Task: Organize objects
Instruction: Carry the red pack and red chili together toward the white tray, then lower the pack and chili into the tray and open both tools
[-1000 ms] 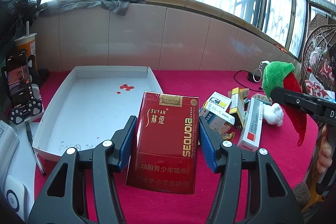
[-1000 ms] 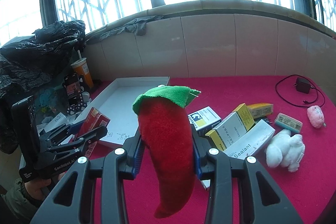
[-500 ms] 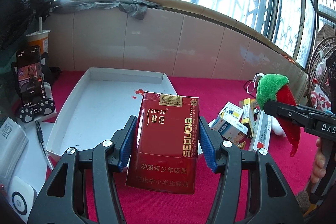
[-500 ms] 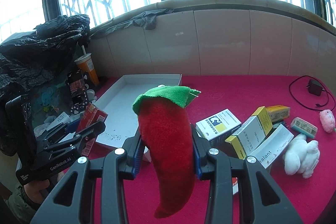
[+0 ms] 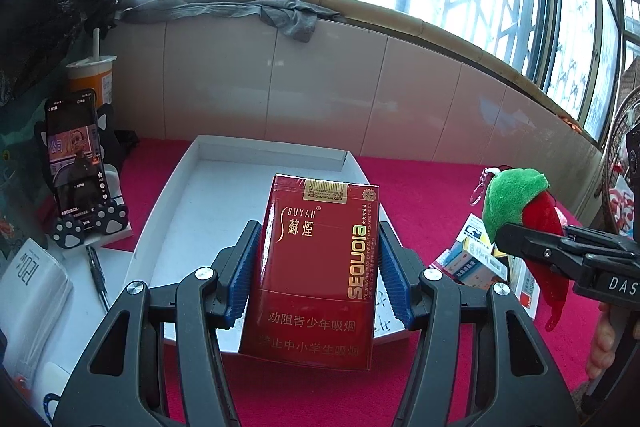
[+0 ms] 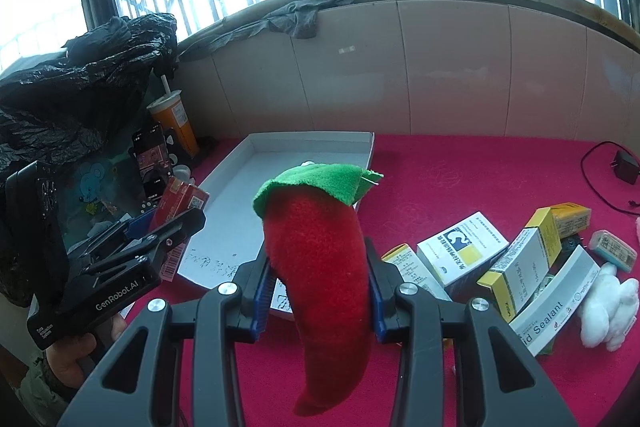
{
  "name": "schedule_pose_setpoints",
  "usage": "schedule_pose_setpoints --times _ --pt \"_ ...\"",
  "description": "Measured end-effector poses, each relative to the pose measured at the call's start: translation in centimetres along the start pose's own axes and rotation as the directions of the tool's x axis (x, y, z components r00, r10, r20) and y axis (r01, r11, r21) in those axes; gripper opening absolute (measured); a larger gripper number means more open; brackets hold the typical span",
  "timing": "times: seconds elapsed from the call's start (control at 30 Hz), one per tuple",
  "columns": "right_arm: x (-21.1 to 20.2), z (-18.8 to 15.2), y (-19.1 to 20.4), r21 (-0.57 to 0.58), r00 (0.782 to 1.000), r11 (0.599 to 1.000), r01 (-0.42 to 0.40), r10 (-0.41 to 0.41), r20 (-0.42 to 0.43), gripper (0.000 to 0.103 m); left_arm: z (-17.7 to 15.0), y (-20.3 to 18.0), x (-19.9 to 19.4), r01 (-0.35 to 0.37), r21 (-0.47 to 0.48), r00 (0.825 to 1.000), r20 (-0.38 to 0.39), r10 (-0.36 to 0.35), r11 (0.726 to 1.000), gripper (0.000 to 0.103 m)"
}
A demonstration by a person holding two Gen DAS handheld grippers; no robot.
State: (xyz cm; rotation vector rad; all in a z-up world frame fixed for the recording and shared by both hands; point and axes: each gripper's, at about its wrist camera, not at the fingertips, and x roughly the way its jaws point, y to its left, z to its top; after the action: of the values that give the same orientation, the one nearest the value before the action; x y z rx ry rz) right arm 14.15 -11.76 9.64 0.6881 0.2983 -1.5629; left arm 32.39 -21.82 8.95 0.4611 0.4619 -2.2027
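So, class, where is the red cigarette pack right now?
The red cigarette pack is clamped in the left claw, held over the white tray's near edge.

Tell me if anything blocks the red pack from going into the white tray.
Nothing visible does. The red pack, clamped in the left gripper, hangs over the near edge of the white tray, whose floor ahead looks bare.

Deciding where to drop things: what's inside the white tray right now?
The shallow white cardboard tray shows bare floor with scribbled marks near its front edge. The red cigarette pack and red plush chili cover parts of it in both views.
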Motion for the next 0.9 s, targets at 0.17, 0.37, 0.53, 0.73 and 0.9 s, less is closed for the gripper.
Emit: schedule_pose_setpoints --times 0.17,0.37,0.53,0.73,0.9 --pt "1.3 0.8 1.0 -0.014 1.000 1.000 -0.010 0.010 -0.016 0.040 1.0 1.1 0.5 -0.011 -0.019 1.000 -0.003 0.011 1.000 0.057" --pt "3.1 2.0 1.4 0.000 0.999 1.000 -0.019 0.019 -0.026 0.041 2.7 2.2 2.5 -0.014 -0.042 0.999 -0.039 0.012 0.999 0.057" --pt "6.1 2.5 1.7 0.006 0.998 1.000 -0.014 0.014 -0.063 0.041 3.5 2.6 4.3 -0.022 -0.070 0.998 -0.053 0.018 0.997 0.057" --pt "9.6 2.5 2.2 -0.010 0.994 1.000 0.015 -0.016 -0.104 0.041 3.2 3.6 6.0 -0.057 -0.124 0.996 -0.081 0.048 0.991 0.057" --pt "11.4 2.3 2.3 -0.009 0.992 0.999 0.036 -0.036 -0.122 0.041 2.6 3.9 7.4 -0.102 -0.101 0.990 -0.110 0.090 0.990 0.057"
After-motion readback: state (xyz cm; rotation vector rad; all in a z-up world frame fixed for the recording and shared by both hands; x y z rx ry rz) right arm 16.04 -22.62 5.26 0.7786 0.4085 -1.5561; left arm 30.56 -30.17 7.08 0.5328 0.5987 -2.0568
